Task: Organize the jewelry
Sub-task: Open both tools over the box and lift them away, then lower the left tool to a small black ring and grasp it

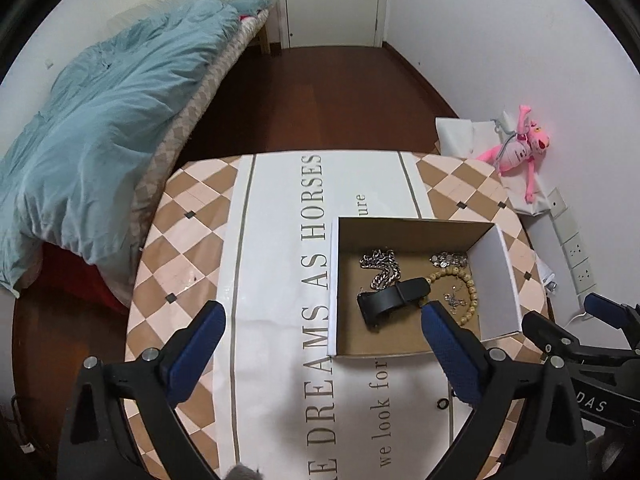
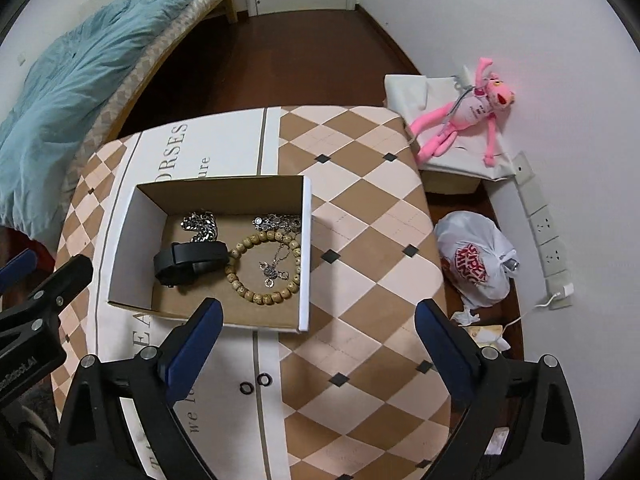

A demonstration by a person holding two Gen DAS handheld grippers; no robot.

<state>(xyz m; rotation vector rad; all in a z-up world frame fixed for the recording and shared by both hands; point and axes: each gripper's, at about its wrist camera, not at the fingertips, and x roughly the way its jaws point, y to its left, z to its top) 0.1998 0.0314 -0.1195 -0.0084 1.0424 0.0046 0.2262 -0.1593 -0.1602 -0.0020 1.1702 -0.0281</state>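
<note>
An open cardboard box (image 1: 496, 280) (image 2: 306, 248) stands on the table. Inside lie a black wristband (image 1: 394, 294) (image 2: 188, 262), a silver chain (image 1: 380, 266) (image 2: 200, 226), a wooden bead bracelet (image 1: 466, 284) (image 2: 260, 270), a small silver necklace (image 2: 274, 268) and a silver coin bracelet (image 2: 278, 222). Two small black rings (image 2: 254, 384) lie on the paper in front of the box; one shows in the left wrist view (image 1: 441, 404). My left gripper (image 1: 322, 324) is open and empty, just in front of the box. My right gripper (image 2: 316, 318) is open and empty, at the box's front right corner.
The round table has a tan and cream diamond top (image 2: 360, 208) with a white printed paper (image 1: 280, 240) under the box. A bed with a blue duvet (image 1: 92, 128) is left. A pink plush toy (image 2: 464, 116), a white plastic bag (image 2: 476, 260) and wall sockets (image 2: 548, 236) are right.
</note>
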